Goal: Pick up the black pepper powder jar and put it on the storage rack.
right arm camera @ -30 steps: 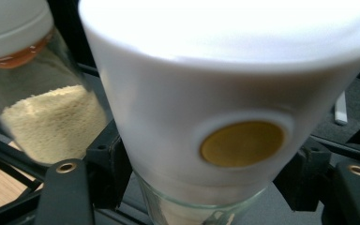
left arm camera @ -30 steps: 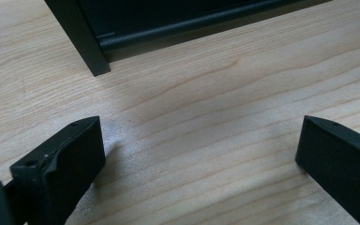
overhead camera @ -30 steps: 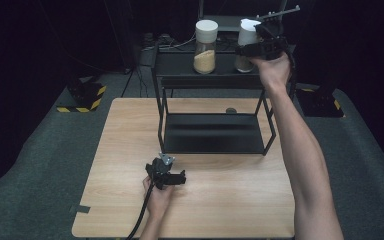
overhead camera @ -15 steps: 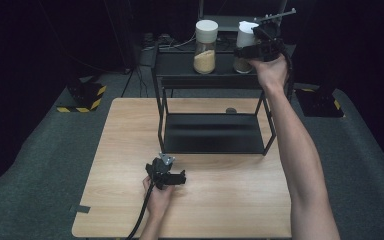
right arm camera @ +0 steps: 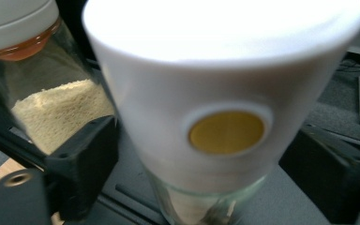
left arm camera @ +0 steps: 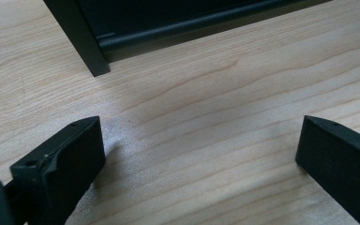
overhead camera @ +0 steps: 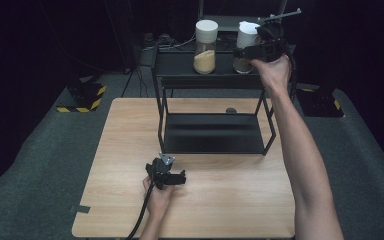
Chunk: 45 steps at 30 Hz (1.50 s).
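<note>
A glass jar with a tall white lid (overhead camera: pixel 246 37) stands on the top shelf of a black metal rack (overhead camera: pixel 210 81), at its right end. My right gripper (overhead camera: pixel 244 51) is raised to it, open, one jaw on each side of the jar (right arm camera: pixel 225 93) with a gap to the glass. To its left stands a second white-lidded jar (overhead camera: pixel 206 47) part full of tan powder (right arm camera: pixel 51 115). My left gripper (overhead camera: pixel 180 177) rests low on the wooden table (overhead camera: pixel 230 205), open with nothing between its jaws, just in front of the rack's front left leg (left arm camera: pixel 82 37).
The rack's lower shelf (overhead camera: pixel 212 142) is bare. A small dark round thing (overhead camera: pixel 231 110) lies on the table behind the rack. Grey carpet surrounds the table, with a yellow-black striped base (overhead camera: pixel 87 95) at the far left.
My right gripper has edged left, closer around the white-lidded jar. The left gripper has stayed where it was.
</note>
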{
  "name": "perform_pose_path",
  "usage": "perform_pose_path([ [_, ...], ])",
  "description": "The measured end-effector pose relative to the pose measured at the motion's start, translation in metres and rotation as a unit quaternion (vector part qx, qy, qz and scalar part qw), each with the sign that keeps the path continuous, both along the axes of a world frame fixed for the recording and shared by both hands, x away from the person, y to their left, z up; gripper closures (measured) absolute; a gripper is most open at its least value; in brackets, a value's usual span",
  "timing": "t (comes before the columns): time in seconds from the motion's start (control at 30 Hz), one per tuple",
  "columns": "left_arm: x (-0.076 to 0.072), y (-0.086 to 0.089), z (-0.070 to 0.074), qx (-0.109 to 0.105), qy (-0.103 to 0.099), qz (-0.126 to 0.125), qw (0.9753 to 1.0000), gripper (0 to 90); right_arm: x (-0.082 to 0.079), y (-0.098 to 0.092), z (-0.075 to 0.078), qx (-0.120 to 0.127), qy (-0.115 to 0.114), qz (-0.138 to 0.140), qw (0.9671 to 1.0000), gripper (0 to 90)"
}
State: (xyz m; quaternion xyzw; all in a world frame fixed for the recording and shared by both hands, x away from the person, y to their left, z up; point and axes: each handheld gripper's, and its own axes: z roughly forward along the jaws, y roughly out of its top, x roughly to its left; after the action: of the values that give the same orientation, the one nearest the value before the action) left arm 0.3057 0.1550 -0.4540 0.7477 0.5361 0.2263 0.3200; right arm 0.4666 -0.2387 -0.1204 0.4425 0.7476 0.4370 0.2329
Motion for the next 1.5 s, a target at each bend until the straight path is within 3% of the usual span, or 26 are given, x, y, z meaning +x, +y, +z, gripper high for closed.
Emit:
perform_pose_path([
  [0.2,0.000,0.000,0.000,0.000,0.000,0.000,1.0000,1.5,-0.011,-0.014,-0.007,0.023,-0.013,0.008,0.9996,6.9],
  [0.77,0.000,0.000,0.000,0.000,-0.001,0.001,1.0000,1.6,-0.033,-0.043,-0.023,0.026,-0.023,0.010,0.9993,7.2],
  [1.5,0.000,0.000,0.000,0.000,0.000,0.001,1.0000,1.5,-0.055,-0.071,-0.042,0.057,-0.039,0.022,0.9973,7.6],
])
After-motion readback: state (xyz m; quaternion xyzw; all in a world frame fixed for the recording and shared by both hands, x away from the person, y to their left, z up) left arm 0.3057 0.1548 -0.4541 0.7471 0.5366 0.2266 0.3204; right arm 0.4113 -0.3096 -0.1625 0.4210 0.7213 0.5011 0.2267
